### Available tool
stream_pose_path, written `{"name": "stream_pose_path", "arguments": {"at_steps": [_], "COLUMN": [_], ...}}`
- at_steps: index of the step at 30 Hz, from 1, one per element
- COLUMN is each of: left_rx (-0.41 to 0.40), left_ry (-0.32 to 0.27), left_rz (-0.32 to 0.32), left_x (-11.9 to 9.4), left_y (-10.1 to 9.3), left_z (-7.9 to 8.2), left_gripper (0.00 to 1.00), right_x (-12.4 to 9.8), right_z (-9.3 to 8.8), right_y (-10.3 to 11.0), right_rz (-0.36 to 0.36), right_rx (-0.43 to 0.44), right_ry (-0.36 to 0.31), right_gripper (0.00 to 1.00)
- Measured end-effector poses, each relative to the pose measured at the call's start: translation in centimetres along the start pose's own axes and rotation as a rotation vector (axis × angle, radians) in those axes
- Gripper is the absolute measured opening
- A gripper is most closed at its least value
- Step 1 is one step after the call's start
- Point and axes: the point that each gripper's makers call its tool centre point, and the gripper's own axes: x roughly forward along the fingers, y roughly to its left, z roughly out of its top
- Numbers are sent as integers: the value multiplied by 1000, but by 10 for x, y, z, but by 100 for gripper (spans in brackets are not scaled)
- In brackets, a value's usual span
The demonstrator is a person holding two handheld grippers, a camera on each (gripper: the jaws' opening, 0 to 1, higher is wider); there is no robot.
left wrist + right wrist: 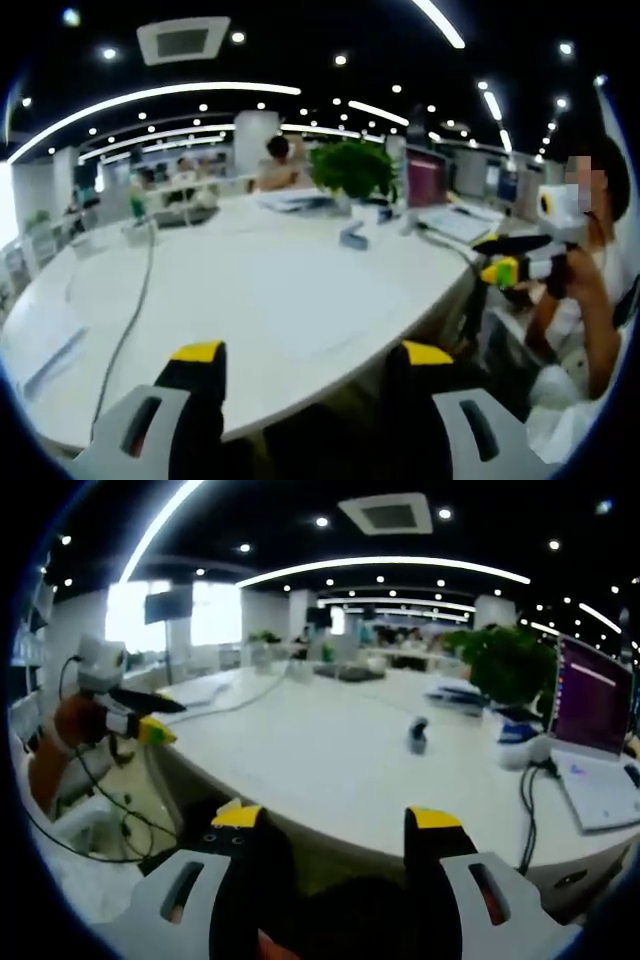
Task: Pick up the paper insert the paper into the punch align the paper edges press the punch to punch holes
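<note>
At the bottom of the left gripper view, the left gripper (312, 352) holds its yellow-tipped jaws apart with nothing between them, over the near edge of a white table (250, 300). Far across it a small punch (353, 236) sits just in front of a green plant (352, 168) — whether paper lies by it I cannot tell.

Low in the right gripper view, the right gripper (336, 820) is likewise spread and empty; the punch (418, 735) stands well beyond it, a laptop (597, 735) at the right.
</note>
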Motion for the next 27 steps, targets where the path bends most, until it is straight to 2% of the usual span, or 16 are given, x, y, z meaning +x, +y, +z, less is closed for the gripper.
{"name": "stream_pose_path", "arguments": {"at_steps": [13,27], "left_rx": [-7,11], "left_ry": [2,-4], "left_rz": [-1,-9], "left_x": [5,14], "left_y": [-1,-6], "left_z": [-2,5], "left_gripper": [69,69], "right_x": [9,17], "right_z": [2,6], "right_y": [5,2], "right_rz": [20,27], "right_rx": [-6,-15], "right_ry": [0,-4], "right_gripper": [57,57]}}
